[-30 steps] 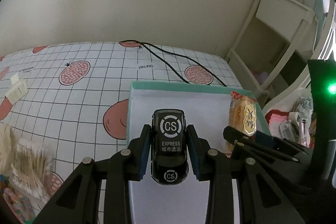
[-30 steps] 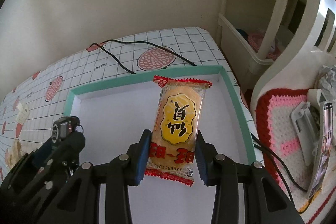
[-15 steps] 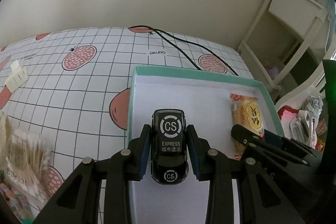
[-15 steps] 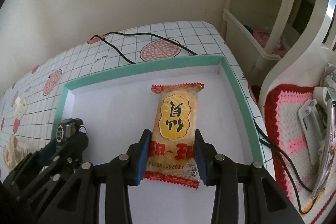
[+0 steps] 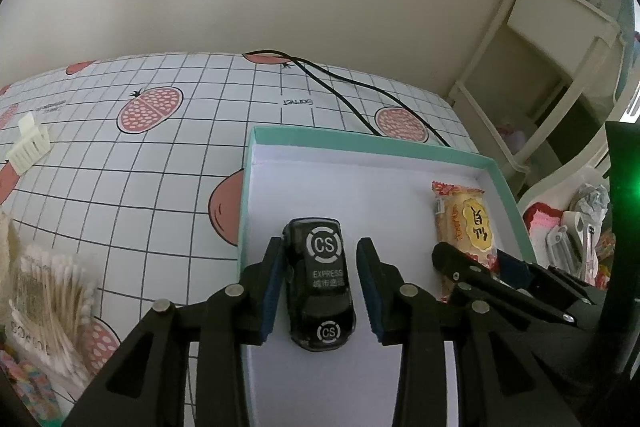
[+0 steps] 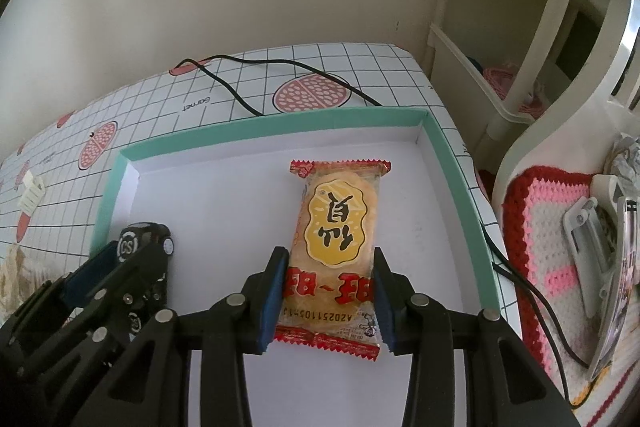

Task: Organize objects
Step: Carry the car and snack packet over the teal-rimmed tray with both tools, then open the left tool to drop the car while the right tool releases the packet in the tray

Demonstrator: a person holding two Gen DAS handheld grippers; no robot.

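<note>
Left wrist view: the toy car [image 5: 320,283] sits on the white floor of the tray [image 5: 360,141], near the tray's left wall, its long axis running straight ahead along the fingers.
Left gripper [image 5: 320,287]: jaws are parted; a clear gap shows on the right side of the car, and the left pad lies very near or touching it. It is not squeezing the car.
Right wrist view: the snack packet [image 6: 338,247] lies flat on the tray floor, right of middle, its long axis also pointing away from the gripper.
Right gripper [image 6: 328,291]: the fingers stand on both sides of the packet's near end; whether the pads press on it, I cannot tell.
Relation for the next move: each object lies directly between and ahead of its own gripper, so I judge that a straight pull backward frees both.
Around: cotton swabs [image 5: 52,287] and a white clip [image 5: 28,145] wait on the checked tablecloth [image 5: 160,155], left of the tray, nearer to the left gripper.
</note>
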